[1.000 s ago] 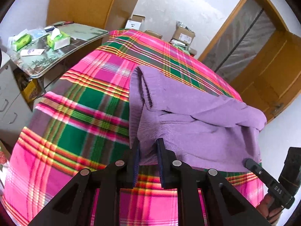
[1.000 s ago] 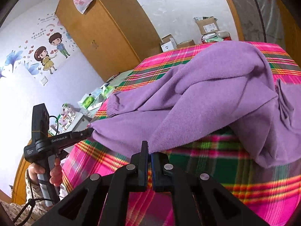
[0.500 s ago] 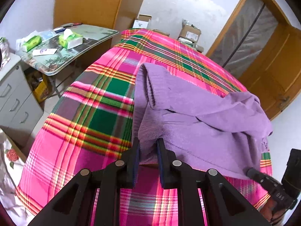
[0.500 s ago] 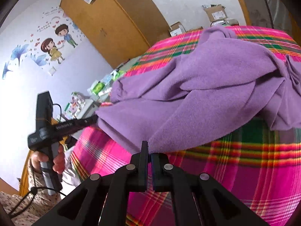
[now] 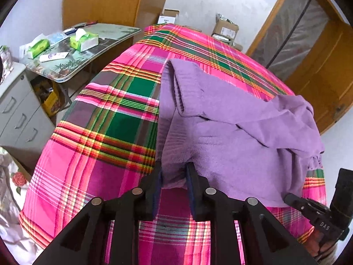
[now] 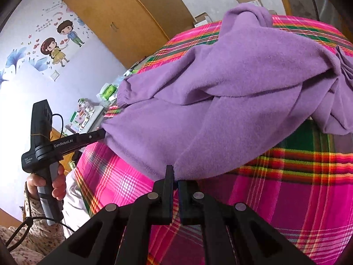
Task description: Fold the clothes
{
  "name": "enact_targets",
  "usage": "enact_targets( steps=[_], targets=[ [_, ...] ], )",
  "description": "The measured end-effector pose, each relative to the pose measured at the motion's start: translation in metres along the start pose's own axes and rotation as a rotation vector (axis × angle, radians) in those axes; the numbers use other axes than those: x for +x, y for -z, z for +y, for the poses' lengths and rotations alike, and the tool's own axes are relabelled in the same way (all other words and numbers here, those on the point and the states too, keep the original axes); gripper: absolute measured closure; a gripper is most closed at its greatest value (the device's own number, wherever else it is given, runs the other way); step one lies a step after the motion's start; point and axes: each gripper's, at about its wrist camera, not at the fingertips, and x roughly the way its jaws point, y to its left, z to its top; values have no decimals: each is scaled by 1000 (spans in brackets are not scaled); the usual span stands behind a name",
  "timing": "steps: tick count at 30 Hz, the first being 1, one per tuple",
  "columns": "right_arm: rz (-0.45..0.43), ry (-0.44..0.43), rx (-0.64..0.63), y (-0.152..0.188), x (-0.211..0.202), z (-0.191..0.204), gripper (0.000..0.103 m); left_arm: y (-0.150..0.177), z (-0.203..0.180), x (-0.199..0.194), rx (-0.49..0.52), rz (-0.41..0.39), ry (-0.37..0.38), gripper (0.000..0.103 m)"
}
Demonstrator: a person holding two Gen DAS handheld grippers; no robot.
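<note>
A purple fleece garment (image 5: 238,130) lies rumpled on a bed with a pink and green plaid cover (image 5: 106,137). My left gripper (image 5: 173,172) is shut on the garment's near left corner, cloth bunched between its fingers. My right gripper (image 6: 175,176) is shut on the near right hem of the purple garment (image 6: 231,88), holding it lifted off the plaid cover (image 6: 286,187). The right tool shows at the left view's lower right edge (image 5: 317,216). A hand holds the left tool (image 6: 44,145) in the right wrist view, its tip in the fabric.
A side table (image 5: 72,50) with green tissue packs (image 5: 83,40) stands left of the bed, with a grey drawer unit (image 5: 19,114) beside it. Cardboard boxes (image 5: 225,27) sit beyond the bed's far end. A wooden wardrobe (image 6: 132,17) and doors (image 5: 320,66) line the walls.
Both grippers have risen and drawn back toward the bed's near edge, pulling the garment's near hem up and toward me. The far part bunches higher. Both stay shut.
</note>
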Motion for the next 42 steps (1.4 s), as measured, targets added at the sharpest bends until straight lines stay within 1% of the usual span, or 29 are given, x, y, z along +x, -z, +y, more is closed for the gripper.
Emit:
enact_targets(
  steps=[2, 5, 8, 12, 18, 21, 25, 27, 28, 29, 31, 34, 36, 38, 42],
  targets=[
    [2, 3, -10, 0, -3, -1, 98, 0, 0, -3, 3, -3, 0, 77],
    [-13, 48, -57, -2, -18, 0, 98, -1, -1, -12, 14, -16, 4, 76],
    [-44, 83, -111, -5, -37, 1, 98, -2, -4, -19, 26, -32, -7, 75],
    [-78, 127, -149, -11, -57, 1, 98, -2, -3, -27, 30, -46, -30, 75],
    [-130, 166, -191, -24, -69, 9, 98, -8, -4, -33, 26, -75, -29, 75],
    [-156, 196, -214, -33, -72, 10, 96, -17, -13, -29, 56, -84, -31, 75],
    [-178, 260, -232, -45, -75, 5, 91, -27, -29, -26, 102, -102, -19, 75],
    [-181, 287, -239, -50, -75, 1, 83, -32, -40, -19, 137, -98, -25, 71],
    [-183, 302, -243, -53, -75, -2, 74, -34, -45, -14, 152, -94, -35, 70],
    [-184, 314, -248, -55, -74, -4, 69, -35, -52, -10, 171, -93, -49, 70],
    [-183, 339, -242, -59, -73, -11, 68, -36, -69, -2, 244, -97, -69, 70],
    [-167, 355, -241, -61, -69, -20, 67, -39, -90, 13, 309, -77, -49, 69],
    [-153, 364, -252, -62, -66, -25, 67, -41, -100, 23, 331, -61, -33, 69],
    [-142, 374, -267, -61, -64, -26, 67, -45, -106, 31, 328, -54, -23, 69],
    [-128, 368, -303, -60, -60, -30, 67, -49, -118, 43, 361, -48, -42, 69]
  ],
)
